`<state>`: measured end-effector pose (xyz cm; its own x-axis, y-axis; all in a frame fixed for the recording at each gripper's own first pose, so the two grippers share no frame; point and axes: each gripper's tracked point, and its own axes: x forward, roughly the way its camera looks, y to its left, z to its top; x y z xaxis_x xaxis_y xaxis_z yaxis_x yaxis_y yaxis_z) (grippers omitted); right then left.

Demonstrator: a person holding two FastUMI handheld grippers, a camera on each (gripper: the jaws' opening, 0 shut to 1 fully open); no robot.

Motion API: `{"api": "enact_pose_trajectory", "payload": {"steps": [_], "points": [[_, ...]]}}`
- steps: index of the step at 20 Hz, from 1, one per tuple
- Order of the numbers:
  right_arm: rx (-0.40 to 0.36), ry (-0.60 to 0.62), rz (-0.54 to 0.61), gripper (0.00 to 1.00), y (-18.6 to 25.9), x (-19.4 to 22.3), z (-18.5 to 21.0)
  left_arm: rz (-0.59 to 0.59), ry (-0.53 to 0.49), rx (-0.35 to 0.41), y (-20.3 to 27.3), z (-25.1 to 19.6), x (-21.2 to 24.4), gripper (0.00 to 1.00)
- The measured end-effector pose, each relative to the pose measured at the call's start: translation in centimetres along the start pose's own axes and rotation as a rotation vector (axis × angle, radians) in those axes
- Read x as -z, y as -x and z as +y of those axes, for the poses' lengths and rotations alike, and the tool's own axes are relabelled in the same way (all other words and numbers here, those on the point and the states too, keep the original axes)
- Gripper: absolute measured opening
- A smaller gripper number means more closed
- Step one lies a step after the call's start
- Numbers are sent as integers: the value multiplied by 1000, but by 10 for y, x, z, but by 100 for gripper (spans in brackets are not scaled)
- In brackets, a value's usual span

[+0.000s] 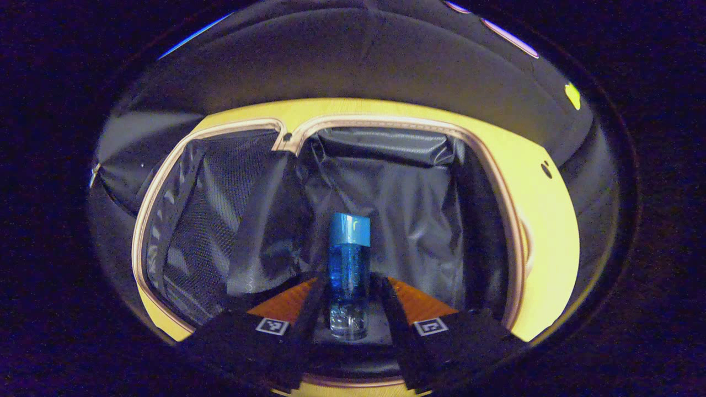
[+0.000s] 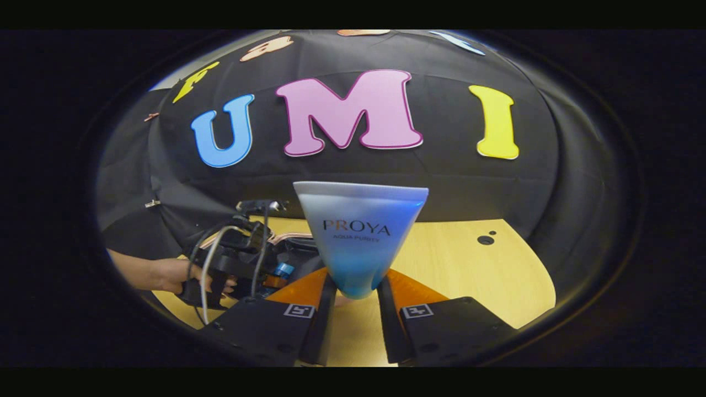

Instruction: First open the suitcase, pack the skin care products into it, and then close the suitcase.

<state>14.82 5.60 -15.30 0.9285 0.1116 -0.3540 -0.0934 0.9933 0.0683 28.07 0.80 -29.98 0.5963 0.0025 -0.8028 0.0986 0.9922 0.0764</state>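
While the left gripper is pointing down into the open suitcase, its two fingers are pinching a small blue bottle at the bottom middle of the left gripper view. Both fingers are pressing on the clear lower part of the bottle, one on each side. The bottle is standing up along the fingers, with its blue cap at the far end. Behind it, the grey lining of the suitcase is filling the middle of the frame. A mesh pocket is sitting at the left of the frame. The pale zipper edge is running around the opening, and the yellow table is showing at the right.

At the bottom middle of the right gripper view, the right gripper is holding a tube above the table. Its fingers are squeezing the narrow blue end of the tube from both sides. The wide flat end is pointing up and away. There is writing on the tube, which I am leaving unread. At the lower left of that frame, farther off, a hand is gripping the left gripper, with cables looping over it.
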Motion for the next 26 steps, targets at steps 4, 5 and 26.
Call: {"api": "enact_pose_trajectory", "payload": {"steps": [4, 5, 26], "points": [[-35, 7, 80, 42, -26, 16, 21, -250, -4, 19, 60, 24, -41, 98], [-43, 30, 106, 42, -35, 22, 28, -300, -7, 30, 76, 26, -42, 97], [2, -101, 731, 42, -126, 188, 117, -440, 225, 25, 170, 147, 40, 95]]}}
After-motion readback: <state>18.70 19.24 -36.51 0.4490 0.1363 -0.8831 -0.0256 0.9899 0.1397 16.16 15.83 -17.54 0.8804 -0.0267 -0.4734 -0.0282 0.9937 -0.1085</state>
